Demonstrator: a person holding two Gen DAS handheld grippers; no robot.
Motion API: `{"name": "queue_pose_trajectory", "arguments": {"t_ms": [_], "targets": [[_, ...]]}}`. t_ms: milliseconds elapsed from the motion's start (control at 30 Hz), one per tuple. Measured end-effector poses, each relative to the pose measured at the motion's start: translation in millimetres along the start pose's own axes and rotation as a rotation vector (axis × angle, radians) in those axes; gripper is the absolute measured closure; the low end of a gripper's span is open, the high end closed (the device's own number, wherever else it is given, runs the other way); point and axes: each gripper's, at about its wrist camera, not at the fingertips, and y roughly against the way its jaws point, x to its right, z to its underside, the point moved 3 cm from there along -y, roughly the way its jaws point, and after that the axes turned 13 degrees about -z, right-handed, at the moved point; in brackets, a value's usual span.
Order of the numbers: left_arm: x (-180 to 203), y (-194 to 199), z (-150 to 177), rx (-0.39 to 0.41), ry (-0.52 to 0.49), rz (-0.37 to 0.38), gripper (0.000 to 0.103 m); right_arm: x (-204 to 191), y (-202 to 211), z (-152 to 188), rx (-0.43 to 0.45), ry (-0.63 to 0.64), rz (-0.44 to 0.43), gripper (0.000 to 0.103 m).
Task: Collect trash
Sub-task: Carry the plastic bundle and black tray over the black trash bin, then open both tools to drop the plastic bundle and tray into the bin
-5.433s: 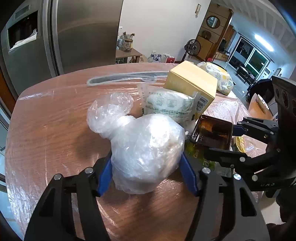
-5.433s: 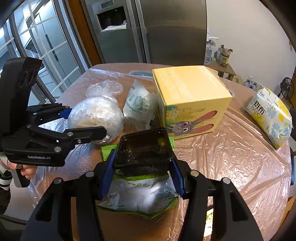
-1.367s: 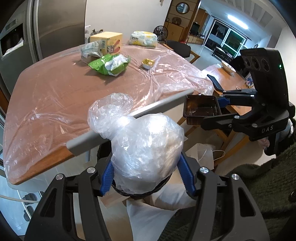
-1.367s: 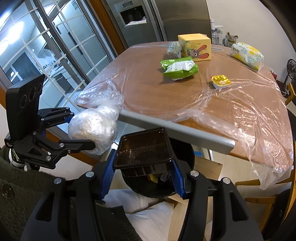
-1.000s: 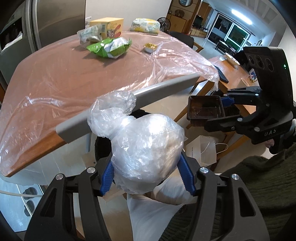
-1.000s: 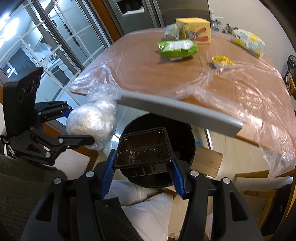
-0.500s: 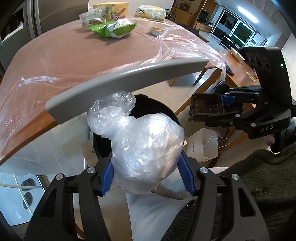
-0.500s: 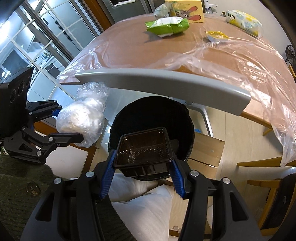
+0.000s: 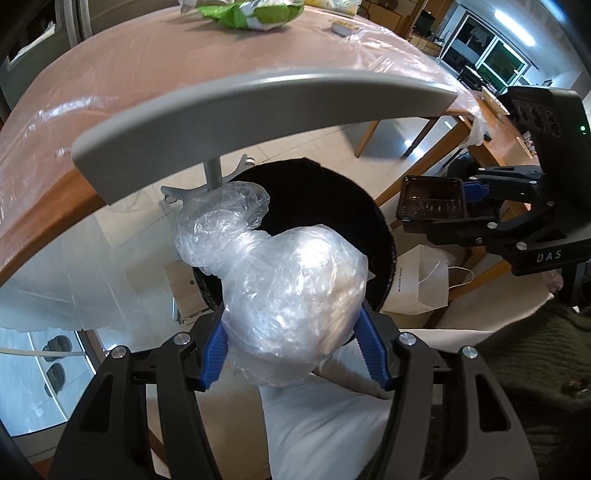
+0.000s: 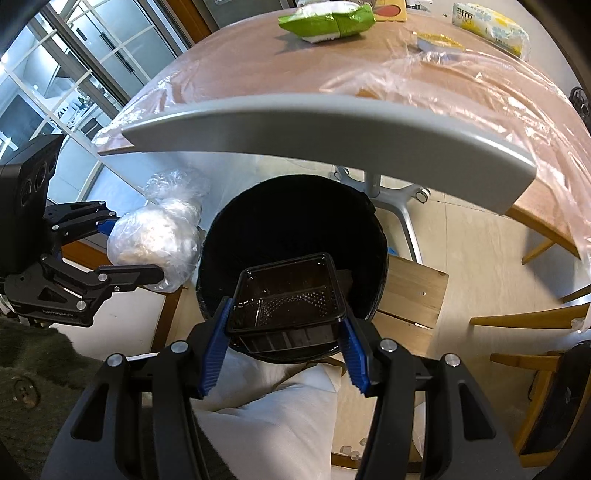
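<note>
Over the black bin (image 10: 291,236), under the table edge (image 10: 325,122): my right gripper (image 10: 284,339) pinches the black tray (image 10: 288,295) above the near rim, my left gripper (image 9: 295,347) squeezes the tied plastic bag (image 9: 291,288). Best to centre both over the opening before letting go.

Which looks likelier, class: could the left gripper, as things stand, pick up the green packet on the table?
Probably not: the left gripper is already shut on the knotted plastic bag above the black bin, and the green packet lies far across the table.
</note>
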Motion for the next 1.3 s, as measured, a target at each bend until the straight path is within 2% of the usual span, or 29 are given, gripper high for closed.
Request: {"name": "queue_pose_trajectory", "arguments": {"t_ms": [1300], "targets": [[-2.2,-50.1,-5.8,-0.058,-0.031,-0.066,0.042,17.7,-46.2,-0.6,-0.037,-0.032,0.081,0.05]]}}
